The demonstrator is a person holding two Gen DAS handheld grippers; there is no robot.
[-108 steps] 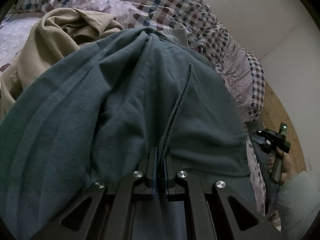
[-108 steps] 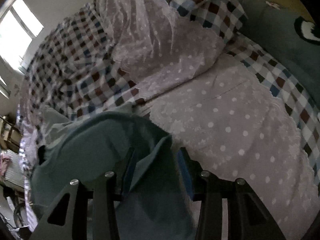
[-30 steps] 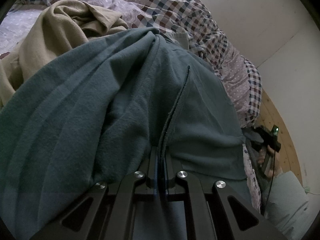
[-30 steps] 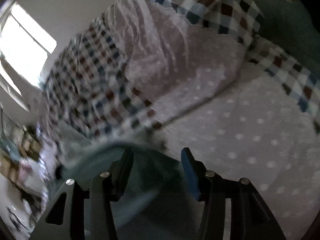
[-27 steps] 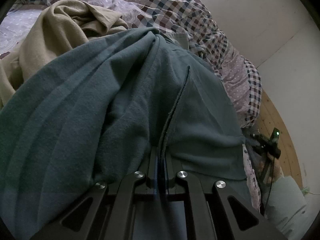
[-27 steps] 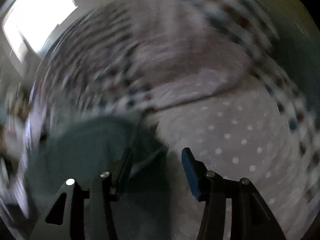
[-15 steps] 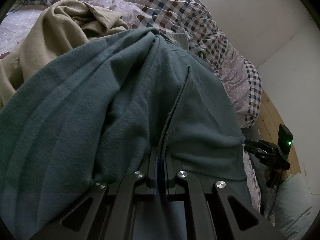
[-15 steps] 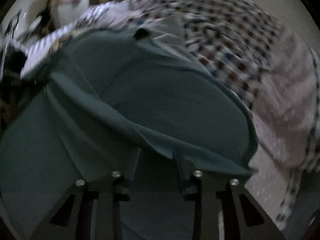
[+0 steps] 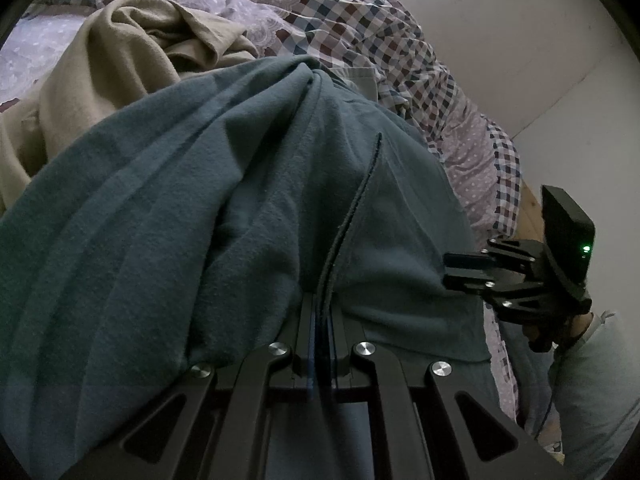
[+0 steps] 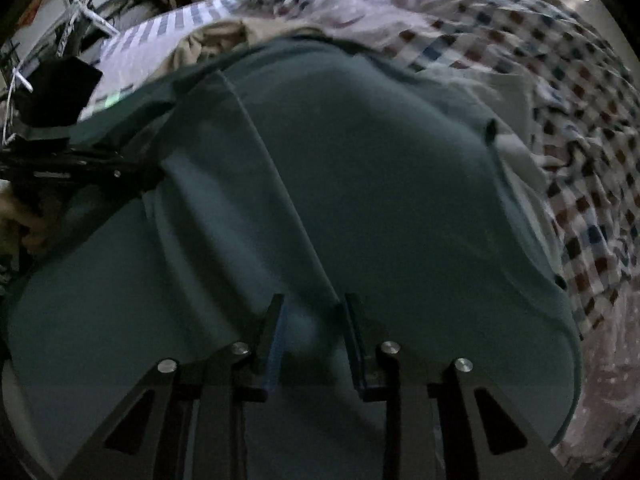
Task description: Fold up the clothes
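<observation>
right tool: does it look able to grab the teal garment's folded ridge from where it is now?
Probably yes. The right tool is open, its fingers either side of a ridge in the teal garment, nothing between. The left tool is shut on another edge, apart from it.

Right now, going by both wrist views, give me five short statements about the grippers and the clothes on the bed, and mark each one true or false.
1. The left gripper is shut on an edge of the teal fleece garment. True.
2. The right gripper is clamped tight on the checked quilt. False: its jaws stand apart over the teal fleece garment.
3. A crumpled beige garment lies beyond the teal one. True.
4. The teal garment is already a neat, small square. False: it lies spread and creased.
5. The bedding is plain white. False: the checked and dotted bedding is patterned.
</observation>
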